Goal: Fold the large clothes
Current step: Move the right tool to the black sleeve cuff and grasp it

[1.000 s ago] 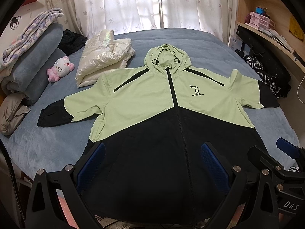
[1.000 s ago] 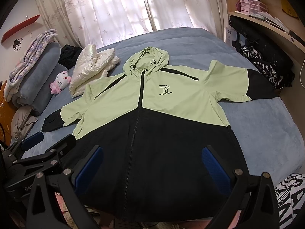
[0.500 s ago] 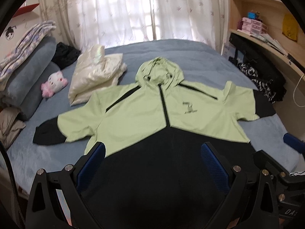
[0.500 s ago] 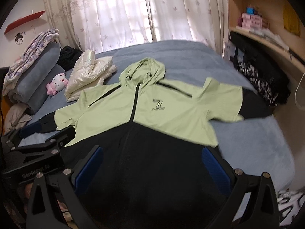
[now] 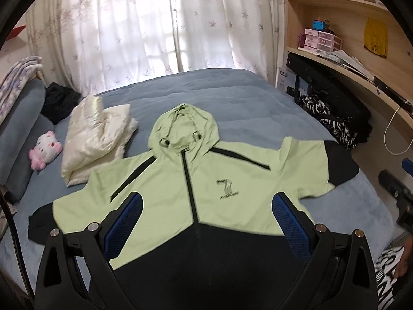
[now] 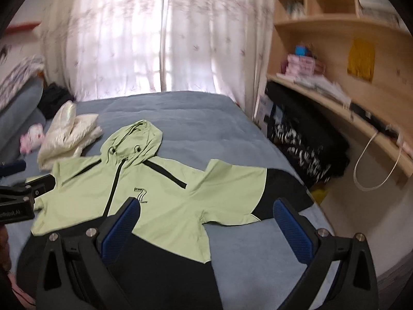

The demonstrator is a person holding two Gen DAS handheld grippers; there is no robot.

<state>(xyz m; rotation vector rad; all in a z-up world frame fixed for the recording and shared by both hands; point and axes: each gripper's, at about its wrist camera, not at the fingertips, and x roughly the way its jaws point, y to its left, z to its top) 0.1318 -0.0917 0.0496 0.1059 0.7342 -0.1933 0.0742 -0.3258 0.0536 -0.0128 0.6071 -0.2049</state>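
A light green and black hooded jacket (image 5: 206, 186) lies spread flat, front up, on the blue bed (image 5: 232, 98), hood toward the window, sleeves out to each side. It also shows in the right wrist view (image 6: 160, 193). My left gripper (image 5: 206, 222) is open and empty, held above the jacket's lower half. My right gripper (image 6: 206, 227) is open and empty, held above the jacket's right side near the right sleeve (image 6: 278, 193). The left gripper's body (image 6: 18, 201) shows at the left edge of the right wrist view.
A cream folded garment (image 5: 95, 134) and a pink plush toy (image 5: 45, 149) lie at the bed's left. Grey bedding (image 5: 18, 129) is stacked further left. A wooden desk and shelves (image 5: 361, 77) with dark clothes (image 5: 335, 121) run along the right side.
Both grippers have risen and tilted up toward the window. The right gripper has also swung to the right, toward the right sleeve. The jacket has not moved.
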